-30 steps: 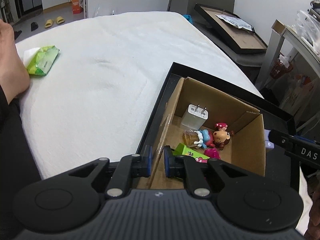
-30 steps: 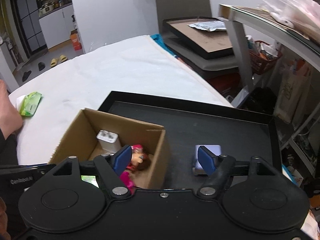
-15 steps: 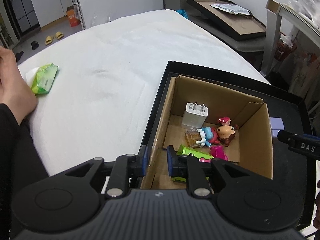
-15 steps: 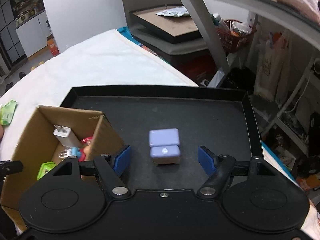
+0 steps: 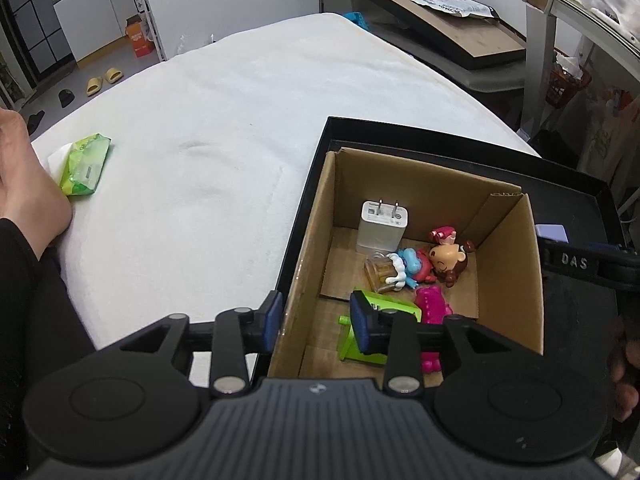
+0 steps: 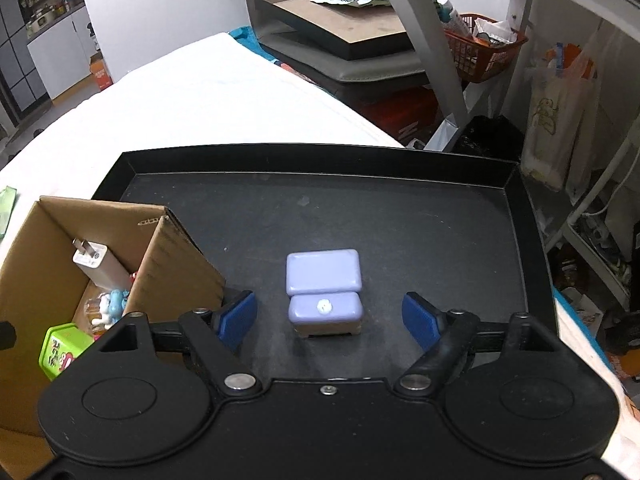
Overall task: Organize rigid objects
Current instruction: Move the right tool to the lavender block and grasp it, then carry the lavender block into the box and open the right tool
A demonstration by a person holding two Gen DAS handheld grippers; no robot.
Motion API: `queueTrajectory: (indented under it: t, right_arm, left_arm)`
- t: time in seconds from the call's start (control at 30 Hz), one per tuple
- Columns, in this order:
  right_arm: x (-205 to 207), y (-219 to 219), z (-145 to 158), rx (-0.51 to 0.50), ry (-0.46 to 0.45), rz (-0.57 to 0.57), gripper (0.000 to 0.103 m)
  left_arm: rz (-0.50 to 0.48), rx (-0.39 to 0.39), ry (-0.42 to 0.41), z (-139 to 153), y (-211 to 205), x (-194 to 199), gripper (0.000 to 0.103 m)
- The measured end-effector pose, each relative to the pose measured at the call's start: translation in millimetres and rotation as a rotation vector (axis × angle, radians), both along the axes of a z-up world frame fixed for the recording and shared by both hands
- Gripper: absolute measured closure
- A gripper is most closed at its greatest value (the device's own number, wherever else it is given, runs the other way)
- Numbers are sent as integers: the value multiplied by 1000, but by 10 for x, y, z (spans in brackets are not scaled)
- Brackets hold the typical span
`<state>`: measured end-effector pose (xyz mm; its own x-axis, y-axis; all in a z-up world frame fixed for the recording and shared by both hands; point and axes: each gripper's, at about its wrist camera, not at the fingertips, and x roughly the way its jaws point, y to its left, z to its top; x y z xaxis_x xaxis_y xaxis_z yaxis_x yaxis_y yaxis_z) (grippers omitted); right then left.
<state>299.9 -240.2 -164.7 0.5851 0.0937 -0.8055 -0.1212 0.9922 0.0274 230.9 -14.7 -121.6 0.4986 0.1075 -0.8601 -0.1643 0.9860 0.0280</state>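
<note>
A cardboard box stands in a black tray on a white bed. It holds a white charger, a doll figure, a green toy and a pink toy. My left gripper is open, its jaws astride the box's left wall. My right gripper is open. A small lilac toy toilet stands on the tray floor between its fingers, untouched. The box lies to its left.
A green wipes packet lies on the white bed at far left, beside a person's bare foot. A framed board, a shelf post and an orange basket stand beyond the tray.
My left gripper opened wider over the box's left wall. My right gripper swung right from above the box and now brackets the lilac toy.
</note>
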Motion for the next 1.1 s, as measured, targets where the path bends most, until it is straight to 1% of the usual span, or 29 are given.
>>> queueTrajectory:
  t: [0.07,0.1,0.13,0.17,0.2,0.27,0.37,0.47,0.57,0.77,0.97,1.1]
  right_arm:
    - [31,19,-9,-9,-13,3,24]
    - [44,25,-10,-10,-22,3,26]
    - [50,24,-11,-6,-26,7,36]
    - [64,21,-13,-1,-18,12,48]
    - [77,20,-15,-6,2,12,60]
    - [47,15,13,-5,21,10,60]
    - [-51,16,64,3,15,35,60]
    - [-131,-28,121,7,14,32,60]
    - [-201,-67,199,9,6,23,60]
    - [-307,-37,412,22,-27,40,60]
    - [-383,90,655,35,-61,76,60]
    - [-423,189,778,40,-78,98,60]
  left_arm:
    - [0,2,5,10,-4,6,64]
    - [0,0,6,18,-4,8,63]
    - [-2,-4,7,26,-2,10,63]
    - [-7,-10,5,43,-1,11,62]
    - [-12,-11,4,53,-1,12,60]
    - [-18,-3,-2,80,-5,13,57]
    - [-15,-8,-3,99,8,8,54]
    - [-22,-9,-2,106,9,-13,53]
    - [-29,-6,-2,116,17,-39,53]
    - [-15,-25,-12,147,105,-93,52]
    - [-7,-52,-16,165,196,-150,52]
    - [0,-86,-17,150,283,-205,52]
